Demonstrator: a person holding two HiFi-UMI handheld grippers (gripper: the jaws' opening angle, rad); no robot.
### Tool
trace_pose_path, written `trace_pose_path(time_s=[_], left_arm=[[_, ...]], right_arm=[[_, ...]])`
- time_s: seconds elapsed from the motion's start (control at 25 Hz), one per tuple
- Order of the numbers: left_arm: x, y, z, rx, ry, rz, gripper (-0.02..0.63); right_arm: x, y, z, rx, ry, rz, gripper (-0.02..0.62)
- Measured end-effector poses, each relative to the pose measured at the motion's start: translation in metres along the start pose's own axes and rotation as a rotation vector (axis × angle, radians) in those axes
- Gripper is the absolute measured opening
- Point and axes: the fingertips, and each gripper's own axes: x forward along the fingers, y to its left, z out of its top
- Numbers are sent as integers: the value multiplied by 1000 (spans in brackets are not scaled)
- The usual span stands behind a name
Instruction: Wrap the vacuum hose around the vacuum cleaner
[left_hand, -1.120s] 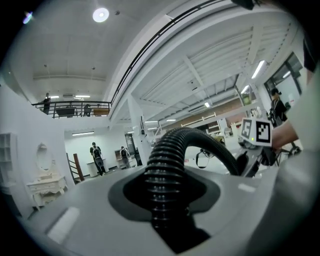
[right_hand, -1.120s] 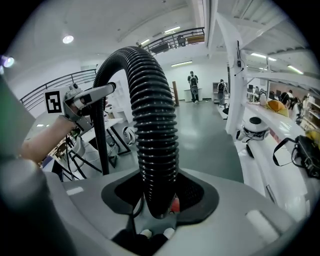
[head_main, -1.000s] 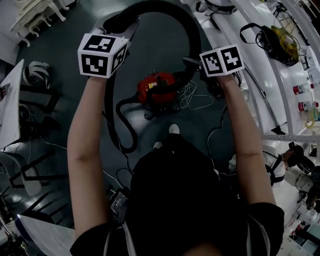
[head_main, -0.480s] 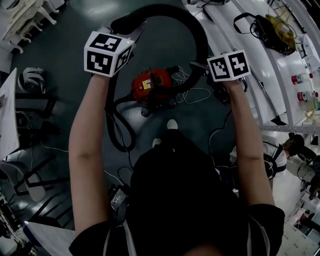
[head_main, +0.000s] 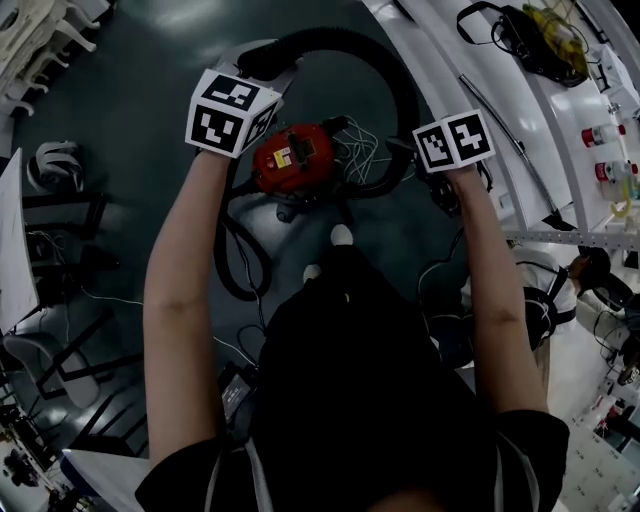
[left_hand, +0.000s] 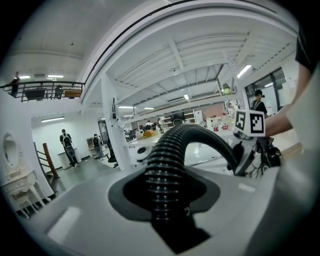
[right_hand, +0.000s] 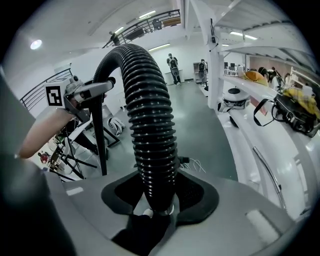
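Lowered and carried outward since a second ago, both grippers are now seen with the hose arch drawn closer over the cleaner. Dark floor (head_main: 130, 110) is spread beneath everything. The black ribbed vacuum hose (head_main: 385, 70) is held up in a high arc from one gripper to the other, while its lower run is looped on the floor at the left. The red vacuum cleaner (head_main: 292, 160) is parked on the floor inside that arc. The left gripper (left_hand: 167, 197) is clamped on one end of the arc, its jaws narrowed onto the ribs. The right gripper (right_hand: 159, 200) is likewise closed on the hose. A tangled white cable (head_main: 365, 160) is seen just beside the cleaner.
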Motion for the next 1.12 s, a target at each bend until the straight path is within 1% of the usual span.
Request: trace_pose_path(time_s=[0.16,0.36,0.68,0.88,1.12], left_arm=[[15,-15,-20,2,28,-31,144],[33,-23,-48,-33,67,-41,146],[57,-32,-103,-59,135,-62,146],[72,-37,-143,-61,183,-94,146],[91,-37,-179,-79,217,-115,146]], right_arm=[[21,-8,-23,42,34,20,178],[53,-8,-40,107,67,92,178],[104,-10,-72,171,127,139,178],[141,-5,-96,206,186,172,178],[177,-12,-109,223,227,176,178]])
